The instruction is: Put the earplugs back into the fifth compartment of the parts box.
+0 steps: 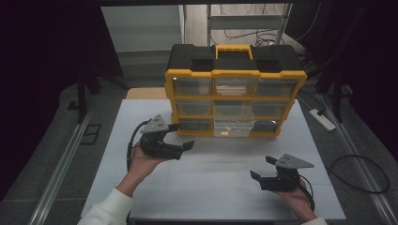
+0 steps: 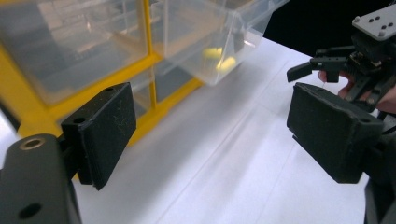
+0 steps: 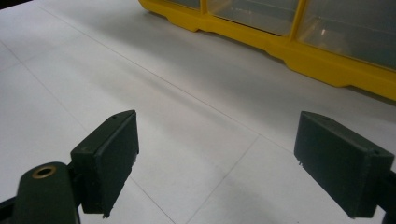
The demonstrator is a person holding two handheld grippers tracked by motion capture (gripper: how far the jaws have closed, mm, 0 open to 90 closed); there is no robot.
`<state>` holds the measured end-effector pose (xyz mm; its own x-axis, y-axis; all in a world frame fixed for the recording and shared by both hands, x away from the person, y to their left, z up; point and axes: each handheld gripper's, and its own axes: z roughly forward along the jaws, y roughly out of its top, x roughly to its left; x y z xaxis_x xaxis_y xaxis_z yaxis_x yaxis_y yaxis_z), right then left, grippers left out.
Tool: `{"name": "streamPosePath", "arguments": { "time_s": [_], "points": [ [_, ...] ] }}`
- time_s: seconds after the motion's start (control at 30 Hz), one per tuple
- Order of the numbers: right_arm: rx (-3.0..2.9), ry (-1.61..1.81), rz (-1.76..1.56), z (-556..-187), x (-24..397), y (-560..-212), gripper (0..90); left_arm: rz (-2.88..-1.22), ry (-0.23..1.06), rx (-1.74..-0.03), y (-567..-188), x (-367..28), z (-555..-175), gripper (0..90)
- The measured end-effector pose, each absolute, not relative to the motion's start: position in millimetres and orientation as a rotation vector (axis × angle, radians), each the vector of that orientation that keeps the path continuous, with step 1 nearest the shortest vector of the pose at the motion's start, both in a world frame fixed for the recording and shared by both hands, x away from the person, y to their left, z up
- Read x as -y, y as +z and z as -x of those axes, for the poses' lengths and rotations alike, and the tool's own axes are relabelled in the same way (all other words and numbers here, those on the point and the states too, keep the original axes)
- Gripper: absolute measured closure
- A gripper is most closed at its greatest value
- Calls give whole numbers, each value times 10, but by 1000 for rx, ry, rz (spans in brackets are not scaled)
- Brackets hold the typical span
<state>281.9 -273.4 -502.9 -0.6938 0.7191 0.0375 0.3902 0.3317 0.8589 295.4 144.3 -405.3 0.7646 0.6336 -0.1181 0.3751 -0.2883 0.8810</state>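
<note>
A yellow and black organizer case (image 1: 234, 75) stands upright at the back of the white table (image 1: 211, 187), its clear drawers facing me. The bottom middle drawer (image 1: 233, 126) is pulled out a little and holds a small yellow item (image 1: 224, 133). My left gripper (image 1: 182, 136) hovers open just left of that drawer, by the case's bottom left corner. In the left gripper view the drawer (image 2: 219, 32) and the yellow item (image 2: 219, 58) lie ahead of the open left gripper (image 2: 219, 126). My right gripper (image 1: 262, 168) stands open and empty over the table's front right, also as the right gripper (image 3: 215, 154) facing the case's yellow base (image 3: 327, 58).
A white power strip (image 1: 322, 119) and a looped cable (image 1: 361, 173) lie on the floor at the right. A metal rail (image 1: 61, 164) runs along the left side. A metal rack (image 1: 244, 21) stands behind the case. The other hand's gripper (image 2: 322, 65) shows at the upper right of the left gripper view.
</note>
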Motion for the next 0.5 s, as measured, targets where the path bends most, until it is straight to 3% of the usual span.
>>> {"name": "streamPosePath", "arguments": {
  "time_s": [0.5],
  "points": [
    [-2256,1295,-964,-2805,2740,-5023,147,-1929,350,-836,-4605,-1914,-2547,148]
  ]
}}
